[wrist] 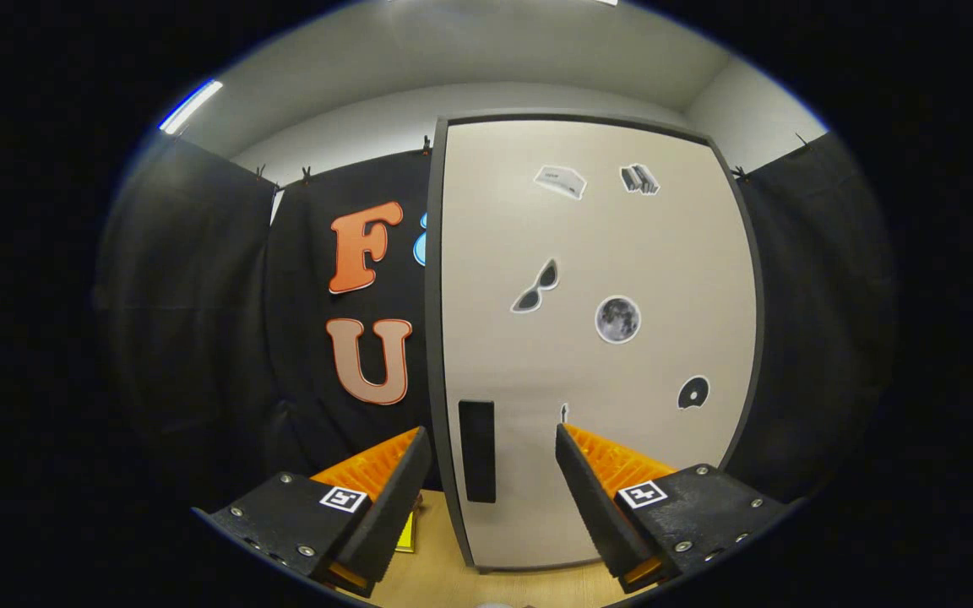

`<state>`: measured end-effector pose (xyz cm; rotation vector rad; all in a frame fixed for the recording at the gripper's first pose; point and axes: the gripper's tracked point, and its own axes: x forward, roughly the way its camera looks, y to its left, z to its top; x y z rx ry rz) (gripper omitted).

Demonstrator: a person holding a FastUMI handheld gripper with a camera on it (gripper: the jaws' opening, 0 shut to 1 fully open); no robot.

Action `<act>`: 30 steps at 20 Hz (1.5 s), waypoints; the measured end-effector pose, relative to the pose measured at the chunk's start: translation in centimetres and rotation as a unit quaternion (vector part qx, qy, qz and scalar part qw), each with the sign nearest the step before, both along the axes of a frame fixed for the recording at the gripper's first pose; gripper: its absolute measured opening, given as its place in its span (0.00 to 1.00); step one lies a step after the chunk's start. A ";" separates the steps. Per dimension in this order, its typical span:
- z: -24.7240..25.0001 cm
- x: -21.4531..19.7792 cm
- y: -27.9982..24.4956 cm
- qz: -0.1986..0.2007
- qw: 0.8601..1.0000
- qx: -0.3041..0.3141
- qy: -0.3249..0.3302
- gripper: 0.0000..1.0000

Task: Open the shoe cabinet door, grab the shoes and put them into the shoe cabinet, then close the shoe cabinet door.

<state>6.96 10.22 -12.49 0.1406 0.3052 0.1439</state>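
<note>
Door: shoe cabinet door (596, 338) shut, dark handle (477, 450) at its 7 o'clock.
Tongs: tongs (493, 473) spread wide, empty, handle between them.
Progress: nothing done; opening, loading shoes, closing remain.

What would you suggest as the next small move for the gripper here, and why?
Probably ease forward toward the dark handle. The cabinet door looks closed, the gripper is open and holds nothing, and the handle sits between the fingers, a little beyond them.
</note>
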 end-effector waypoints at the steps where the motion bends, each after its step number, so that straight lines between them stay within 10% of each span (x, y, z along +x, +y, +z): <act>1: -0.7 0.4 0.3 -0.001 1.000 -0.003 0.006 0.89; 18: -8.9 5.7 3.5 -0.041 0.993 0.033 0.102 0.45; 30: -7.7 1.7 2.6 -0.003 0.996 0.030 0.088 0.20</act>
